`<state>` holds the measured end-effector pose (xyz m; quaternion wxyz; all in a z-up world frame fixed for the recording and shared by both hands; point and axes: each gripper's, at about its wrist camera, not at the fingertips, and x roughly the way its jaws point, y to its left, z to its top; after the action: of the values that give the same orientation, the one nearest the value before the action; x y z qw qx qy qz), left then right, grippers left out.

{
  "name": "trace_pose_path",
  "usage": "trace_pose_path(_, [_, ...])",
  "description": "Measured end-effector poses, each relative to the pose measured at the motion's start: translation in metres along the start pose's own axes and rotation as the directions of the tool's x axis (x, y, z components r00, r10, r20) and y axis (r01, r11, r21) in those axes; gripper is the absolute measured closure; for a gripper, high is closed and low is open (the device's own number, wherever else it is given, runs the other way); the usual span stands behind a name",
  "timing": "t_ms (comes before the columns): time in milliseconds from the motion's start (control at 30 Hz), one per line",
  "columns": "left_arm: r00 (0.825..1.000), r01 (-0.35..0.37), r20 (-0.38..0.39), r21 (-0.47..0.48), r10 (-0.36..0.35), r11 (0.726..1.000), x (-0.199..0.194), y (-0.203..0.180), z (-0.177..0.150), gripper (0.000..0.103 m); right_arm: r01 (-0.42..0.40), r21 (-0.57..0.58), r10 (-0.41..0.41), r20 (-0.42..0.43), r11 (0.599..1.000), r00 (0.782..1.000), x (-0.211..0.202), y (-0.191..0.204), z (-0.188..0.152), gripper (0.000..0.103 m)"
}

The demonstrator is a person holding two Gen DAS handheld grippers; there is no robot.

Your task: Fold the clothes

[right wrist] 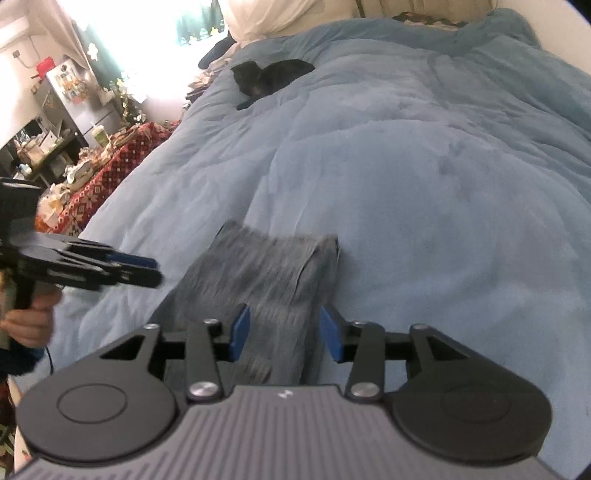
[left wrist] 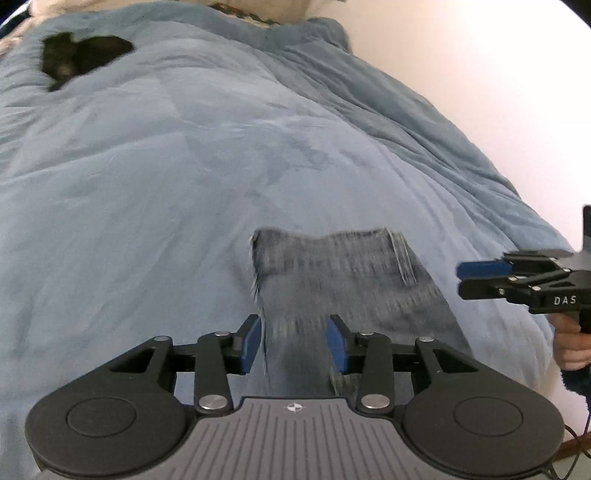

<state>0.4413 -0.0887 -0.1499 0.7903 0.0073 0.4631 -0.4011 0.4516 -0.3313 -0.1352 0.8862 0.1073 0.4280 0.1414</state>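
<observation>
Denim garment point(left wrist: 343, 273) lies flat on the bed, a grey-blue piece of jeans with a frayed edge on one side and a seam down the other; it is blurred in both views. Left gripper point(left wrist: 293, 343) hangs just above its near part, blue pads point(left wrist: 251, 343) parted to about half their reach, cloth showing in the gap but neither pad pressing on it. Nothing is held. Right gripper point(right wrist: 284, 332) stands the same way — pads half apart over the near end of the garment, fabric visible between them, no grip on it. Seen from the left wrist view, the right gripper comes in from the right edge, a hand point(left wrist: 570, 345) wrapped around its handle; its pads are stacked edge-on there and the gap cannot be judged from that side. From the right wrist view the left gripper enters at the left edge, likewise held by a hand point(right wrist: 29, 325).

Blue comforter point(left wrist: 184, 184) covers the bed beneath and beyond the garment, lightly creased. Farther up the bed, well apart from the garment, a black cat point(right wrist: 269, 77) lies on the comforter. Beyond it is a pale pillow point(right wrist: 266, 18). Beside the bed stands a counter under a red patterned cloth point(right wrist: 107, 177), crowded with small items — too blurred to name — and a fridge point(right wrist: 70, 99) behind it.
</observation>
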Motion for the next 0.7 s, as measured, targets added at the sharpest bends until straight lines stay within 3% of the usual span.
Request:
trace_pose_path(100, [1.000, -0.013, -0.020, 0.025, 0.013, 1.000, 0.032, 0.011, 0.016, 0.060, -0.009, -0.002, 0.009, -0.025, 1.000, 1.000, 0.035, -0.018, 0.021, 0.056])
trace_pose_path(267, [0.998, 0.050, -0.042, 0.026, -0.049, 0.998, 0.058, 0.026, 0.020, 0.057, -0.030, -0.062, 0.024, -0.084, 0.998, 0.996, 0.079, -0.030, 0.032, 0.058])
trace_pose_path(467, [0.996, 0.091, -0.027, 0.010, -0.090, 0.996, 0.055, 0.032, 0.014, 0.057, 0.048, -0.168, -0.054, -0.029, 0.985, 0.998, 0.064, -0.011, 0.023, 0.059])
trace_pose_path(567, [0.995, 0.093, -0.023, 0.007, -0.093, 0.996, 0.054, 0.031, 0.015, 0.057, 0.039, -0.205, -0.046, -0.027, 0.978, 0.999, 0.055, 0.002, 0.015, 0.080])
trace_pose_path(667, [0.996, 0.083, -0.028, 0.012, -0.083, 0.996, 0.057, 0.030, 0.015, 0.057, 0.039, -0.177, -0.053, -0.074, 0.983, 0.996, 0.067, 0.003, 0.016, 0.080])
trace_pose_path(700, [0.996, 0.080, -0.028, 0.008, -0.080, 0.997, 0.057, 0.030, 0.015, 0.057, 0.045, -0.166, -0.057, -0.069, 0.985, 0.996, 0.069, 0.003, 0.017, 0.086])
